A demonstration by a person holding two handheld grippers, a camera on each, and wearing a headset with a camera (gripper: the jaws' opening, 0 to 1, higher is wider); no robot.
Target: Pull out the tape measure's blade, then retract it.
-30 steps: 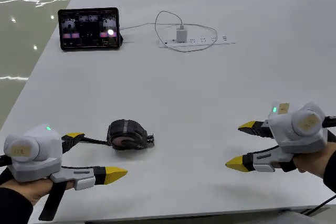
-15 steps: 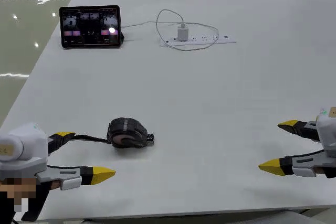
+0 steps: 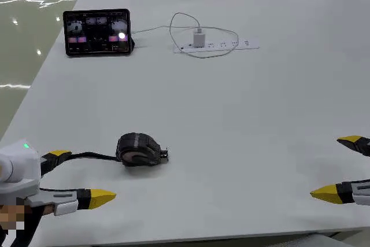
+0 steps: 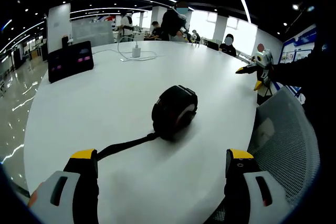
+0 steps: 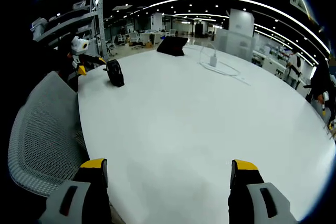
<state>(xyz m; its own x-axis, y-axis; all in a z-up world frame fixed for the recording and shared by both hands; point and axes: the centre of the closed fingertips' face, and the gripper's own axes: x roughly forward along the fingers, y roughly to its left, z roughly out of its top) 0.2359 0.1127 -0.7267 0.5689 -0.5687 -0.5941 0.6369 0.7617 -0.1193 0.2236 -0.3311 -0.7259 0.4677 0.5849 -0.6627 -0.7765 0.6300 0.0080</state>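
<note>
Bare table [image 3: 248, 120] stretches between the tape measure [image 3: 139, 149] and the right gripper [image 3: 334, 166], open for passage. The tape measure's black strap [image 3: 92, 155] reaches toward the left gripper [image 3: 85, 174]. A tablet [image 3: 97, 31] and a power strip [image 3: 215, 45] stand far off, near the far edge.

Ahead of the jaws of the left gripper [image 4: 161, 156], the tape [image 4: 175, 111] has a matt black, rubbery-looking case. The table [image 4: 105, 93] under it is smooth, white, faintly sheened. Jaw tips look yellow plastic.

The left gripper [image 3: 81, 174] and right gripper [image 3: 334, 166] have black, yellow-tipped fingers [image 3: 87, 197]; the left's white housing [image 3: 14, 172] shows a green light [image 3: 25, 146].
</note>
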